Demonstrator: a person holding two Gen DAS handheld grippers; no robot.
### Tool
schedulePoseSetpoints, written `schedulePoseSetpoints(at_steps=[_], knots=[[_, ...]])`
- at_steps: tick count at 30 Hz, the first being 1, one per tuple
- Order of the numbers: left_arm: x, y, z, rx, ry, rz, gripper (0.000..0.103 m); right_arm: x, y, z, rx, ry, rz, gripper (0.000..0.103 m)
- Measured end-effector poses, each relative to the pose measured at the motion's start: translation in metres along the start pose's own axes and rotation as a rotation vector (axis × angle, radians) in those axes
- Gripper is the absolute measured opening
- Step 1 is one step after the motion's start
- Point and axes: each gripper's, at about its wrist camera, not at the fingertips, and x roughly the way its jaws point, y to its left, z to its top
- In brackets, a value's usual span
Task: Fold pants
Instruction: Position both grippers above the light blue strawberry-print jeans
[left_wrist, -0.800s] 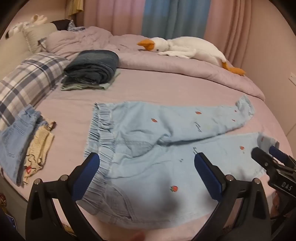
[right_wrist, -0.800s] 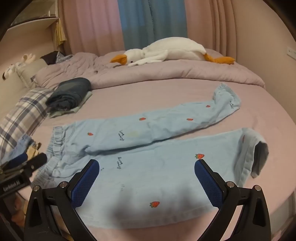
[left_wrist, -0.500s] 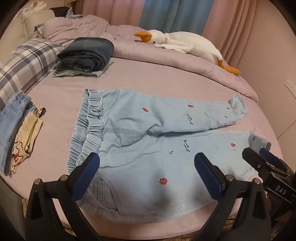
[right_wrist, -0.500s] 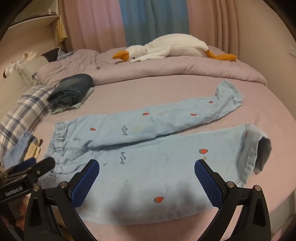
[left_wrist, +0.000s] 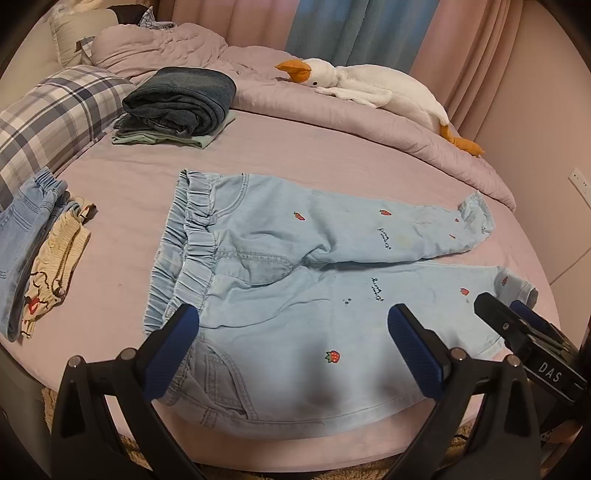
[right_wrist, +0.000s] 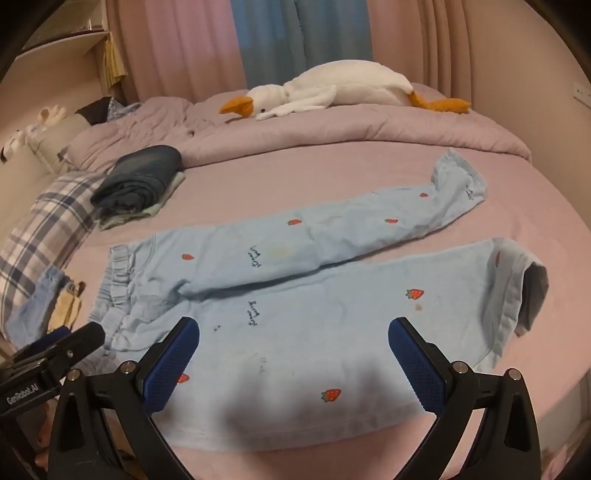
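Left gripper (left_wrist: 291, 332) jaws spread wide, nothing held, right gripper (right_wrist: 293, 345) likewise spread and empty, one pair of strawberry-print pants (left_wrist: 295, 280) laid flat, one plush goose (left_wrist: 369, 86).

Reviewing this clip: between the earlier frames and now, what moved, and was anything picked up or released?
Both claws, left claw and right claw, have drawn back from the light blue pants, showing more of the bed's near edge. Nothing was grasped or released; both remain open and empty. The pants, the folded clothes stack and the plush goose lie unchanged.
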Motion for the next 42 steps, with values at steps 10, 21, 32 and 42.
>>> schedulePoseSetpoints(at_steps=[10, 21, 32, 42], knots=[[0.002, -0.009, 0.0, 0.001, 0.02, -0.061, 0.102, -0.002, -0.008, -0.004, 0.02, 0.009, -0.012, 0.102], [0.007, -0.014, -0.003, -0.002, 0.06, -0.072, 0.102, -0.001, -0.019, -0.003, 0.061, 0.01, 0.027, 0.102], [0.014, -0.028, -0.004, 0.012, 0.094, -0.103, 0.101, 0.003, -0.033, -0.006, 0.072, 0.019, -0.01, 0.102], [0.022, -0.029, -0.007, 0.033, 0.117, -0.083, 0.099, 0.004, -0.052, -0.009, 0.128, 0.039, -0.068, 0.102]])
